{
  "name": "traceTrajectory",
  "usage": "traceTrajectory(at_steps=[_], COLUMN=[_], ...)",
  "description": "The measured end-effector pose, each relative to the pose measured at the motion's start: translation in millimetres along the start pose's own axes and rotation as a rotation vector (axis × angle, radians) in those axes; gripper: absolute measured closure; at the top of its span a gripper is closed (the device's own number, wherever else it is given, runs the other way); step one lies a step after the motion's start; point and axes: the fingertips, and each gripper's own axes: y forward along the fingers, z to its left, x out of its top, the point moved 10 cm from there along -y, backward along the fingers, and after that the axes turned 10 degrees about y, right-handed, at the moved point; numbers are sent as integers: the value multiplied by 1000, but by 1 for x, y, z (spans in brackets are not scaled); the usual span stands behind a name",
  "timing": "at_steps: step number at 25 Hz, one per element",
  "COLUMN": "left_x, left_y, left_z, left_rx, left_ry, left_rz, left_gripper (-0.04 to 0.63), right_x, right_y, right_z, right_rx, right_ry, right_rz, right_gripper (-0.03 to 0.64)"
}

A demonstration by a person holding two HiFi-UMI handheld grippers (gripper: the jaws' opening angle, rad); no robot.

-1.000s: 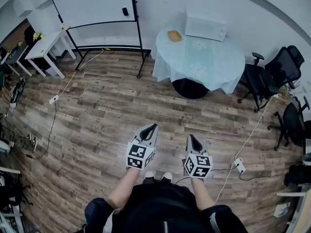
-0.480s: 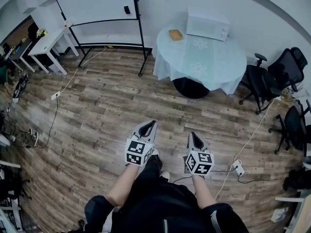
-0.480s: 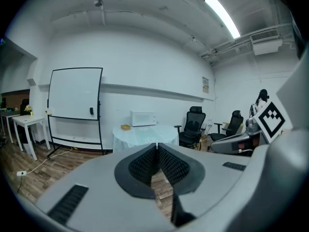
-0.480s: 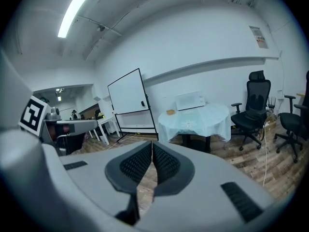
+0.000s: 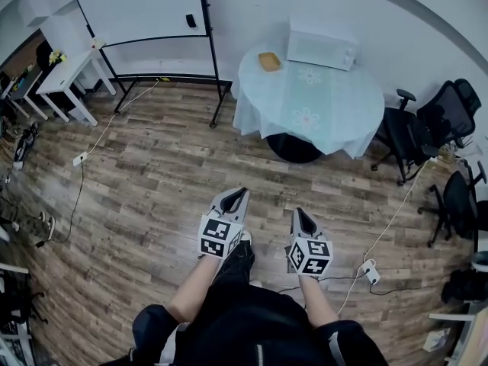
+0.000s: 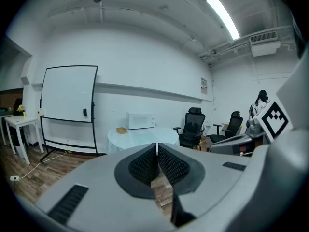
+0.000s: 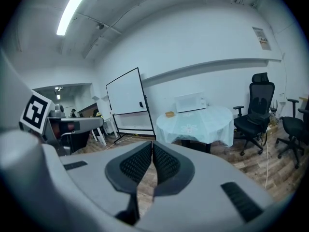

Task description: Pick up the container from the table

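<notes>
1. Approach step; nothing grasped yet.
2. Left gripper (image 5: 242,194) and right gripper (image 5: 297,213): fingers pressed shut, empty.
3. Container (image 5: 268,61) at far-left edge of counter (image 5: 328,105), just left of microwave (image 5: 320,48); well apart from both pairs of fingers, far ahead across floor (image 5: 152,174).
4. Next, probably: close gap to counter, spread fingers of one gripper, line up on container rim.

I hold the left gripper (image 5: 241,195) out ahead of my left forearm (image 5: 192,292), jaws pressed together on nothing, and just beside it to its right the right gripper (image 5: 299,213), ahead of my right forearm (image 5: 314,302), likewise closed and empty, both tilted slightly downward.
</notes>
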Motion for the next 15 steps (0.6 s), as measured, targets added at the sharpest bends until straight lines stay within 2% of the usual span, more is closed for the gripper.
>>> traceTrajectory(at_steps=[15], left_x=[26], left_y=[108], left_z=[97], left_rx=[-42], left_ry=[0], left_rz=[-11], left_gripper=[572], right_x=[67], right_y=[123], right_z=[2], right_rx=[-23], right_ry=[7], right_rz=[-7], right_gripper=[592])
